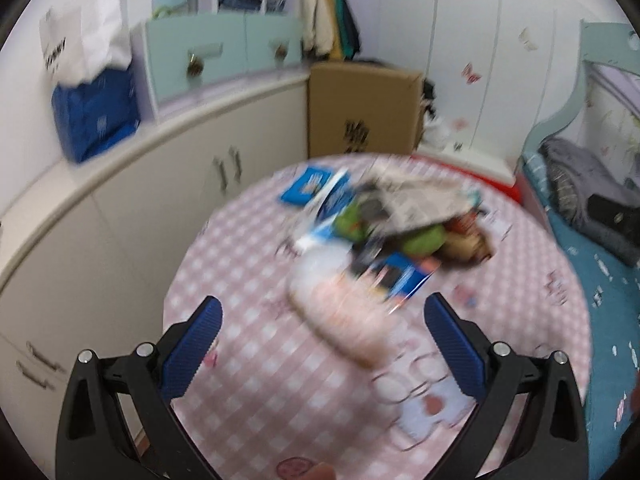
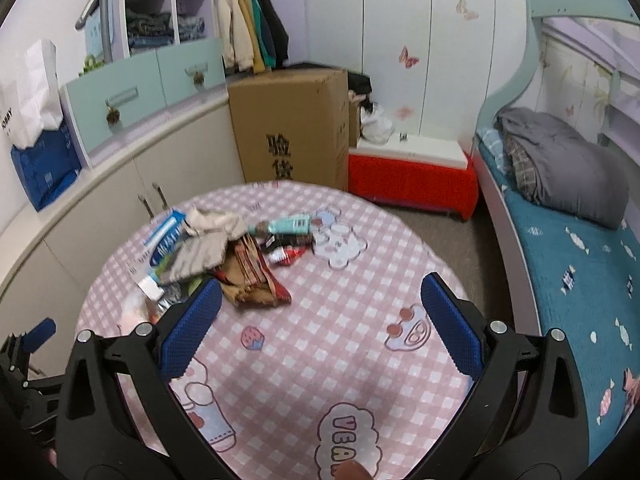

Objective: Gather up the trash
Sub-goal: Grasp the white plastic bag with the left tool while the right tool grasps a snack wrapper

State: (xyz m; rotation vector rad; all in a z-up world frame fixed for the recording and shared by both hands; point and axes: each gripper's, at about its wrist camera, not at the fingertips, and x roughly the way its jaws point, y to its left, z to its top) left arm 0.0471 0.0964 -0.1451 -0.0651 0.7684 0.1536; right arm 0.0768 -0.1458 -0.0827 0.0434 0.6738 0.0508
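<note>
A heap of trash [image 1: 384, 232] lies on the round pink-checked table [image 1: 256, 360]: blue wrappers, crumpled paper, green bits and a clear plastic bottle [image 1: 340, 316]. The left wrist view is blurred. My left gripper [image 1: 324, 316] is open and empty, hovering just before the bottle. In the right wrist view the heap [image 2: 224, 252] lies at the table's far left, with a teal tube [image 2: 288, 225] and a brown wrapper [image 2: 252, 280]. My right gripper [image 2: 320, 300] is open and empty above the table [image 2: 320, 360]. The left gripper's finger [image 2: 38, 334] shows at the left edge.
A cream cabinet [image 2: 80, 216] curves along the left with a blue-and-white bag [image 2: 40, 160] on top. A cardboard box [image 2: 292, 128] and a red-and-white cooler box [image 2: 412, 176] stand behind the table. A bed with a teal cover [image 2: 580, 280] is on the right.
</note>
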